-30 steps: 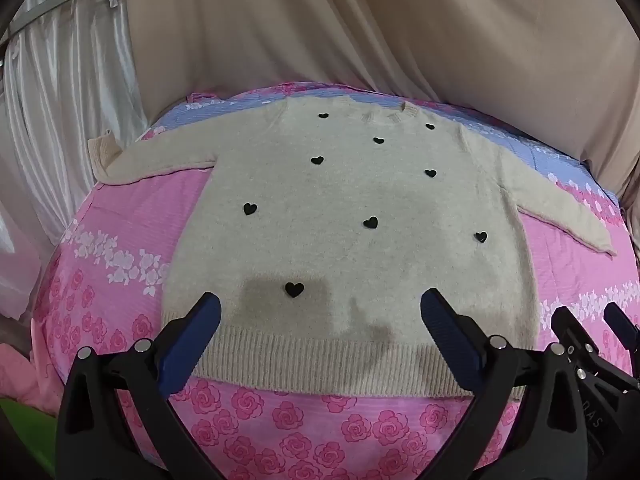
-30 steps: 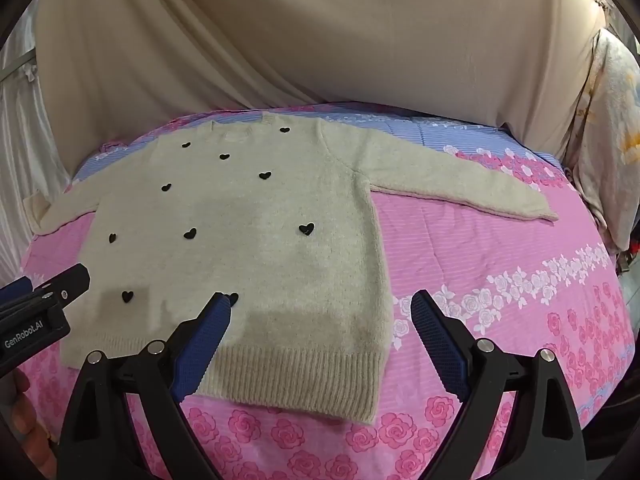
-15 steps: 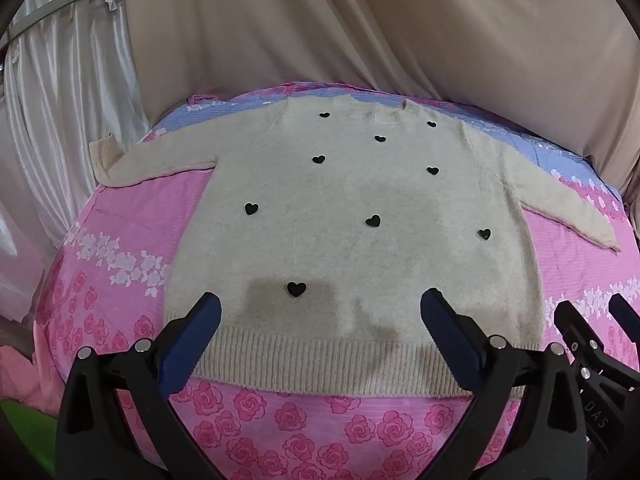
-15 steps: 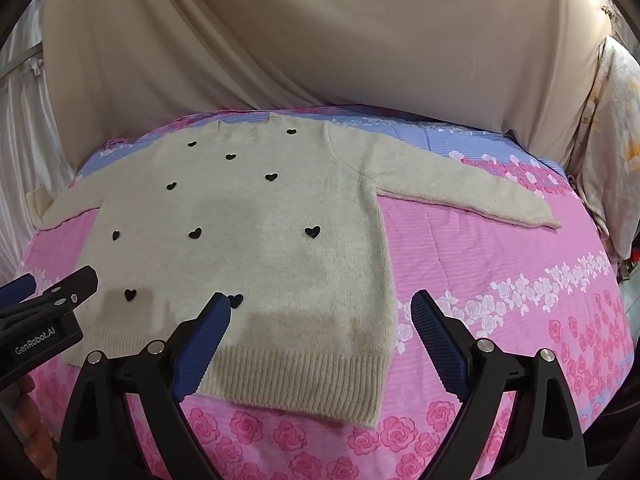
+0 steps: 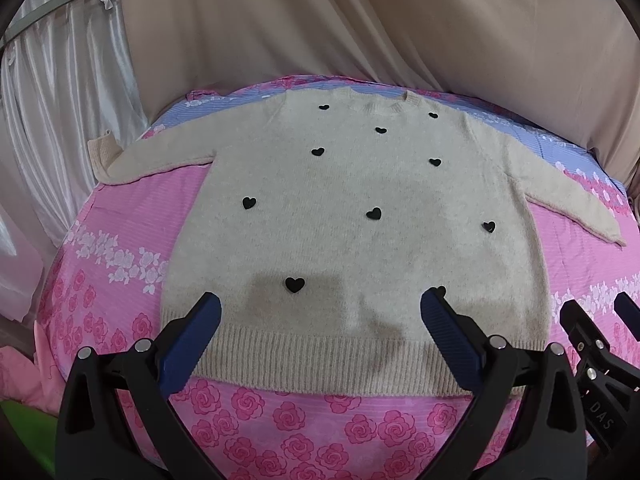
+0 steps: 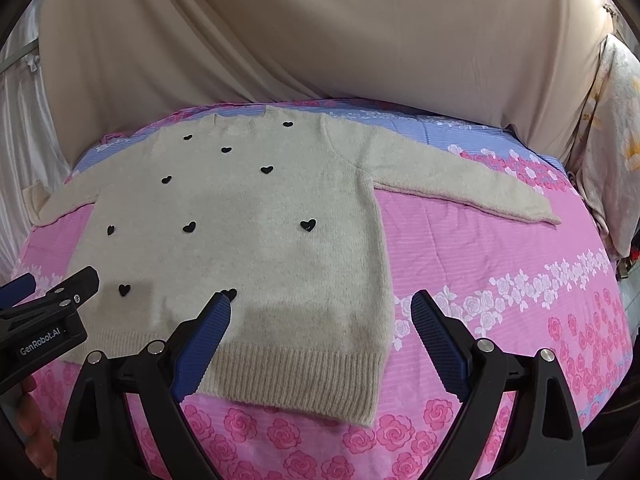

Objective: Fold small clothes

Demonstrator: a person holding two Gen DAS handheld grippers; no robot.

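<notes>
both hand-held grippers edged nearer; sweater [image 5: 352, 220] lies flat ahead.

hand-held gripper [image 5: 320, 308]: black frame; blue ribbed pads [image 5: 448, 332]; silver screws

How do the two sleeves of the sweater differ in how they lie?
The left sleeve ends at the bed's edge with its cuff turned up. The right sleeve lies flat on the bed, cuff well short of the edge. Both are beige and spread outward from the body, unfolded.
</notes>
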